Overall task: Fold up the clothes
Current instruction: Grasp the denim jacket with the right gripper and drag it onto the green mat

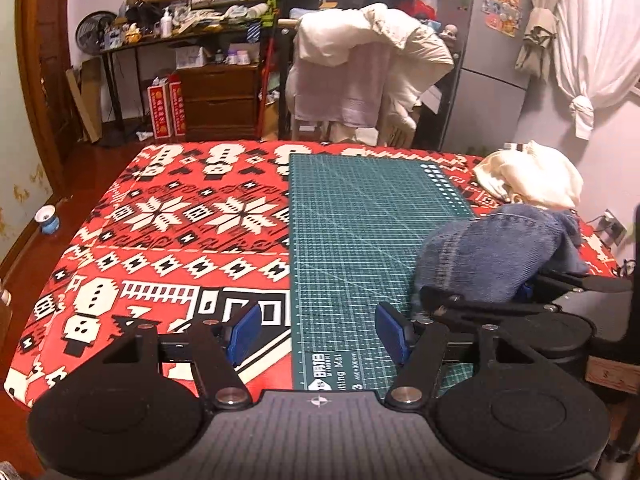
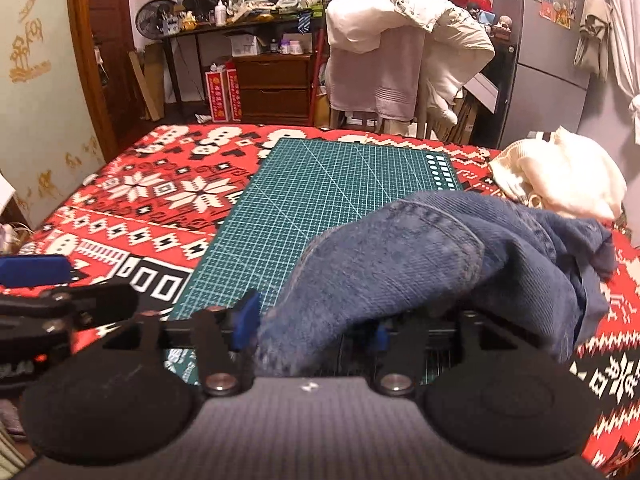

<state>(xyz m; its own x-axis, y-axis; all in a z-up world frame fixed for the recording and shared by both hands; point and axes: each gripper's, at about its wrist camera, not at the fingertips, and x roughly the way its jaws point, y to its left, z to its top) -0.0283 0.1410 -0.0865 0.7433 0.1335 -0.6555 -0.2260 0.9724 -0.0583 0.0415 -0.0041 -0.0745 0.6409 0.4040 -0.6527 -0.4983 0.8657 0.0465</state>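
Blue-padded left tool [image 1: 316, 330], released, jaws spread wide and empty above the near edge of the green cutting mat [image 1: 360, 220]. Right tool [image 2: 316, 320], jaws parted, with blue denim garment [image 2: 440, 256] draped over it; grip cannot be judged. Garment lies on the mat's right side; cream clothes [image 2: 568, 176] lie beyond, on the red patterned table [image 1: 160, 240].
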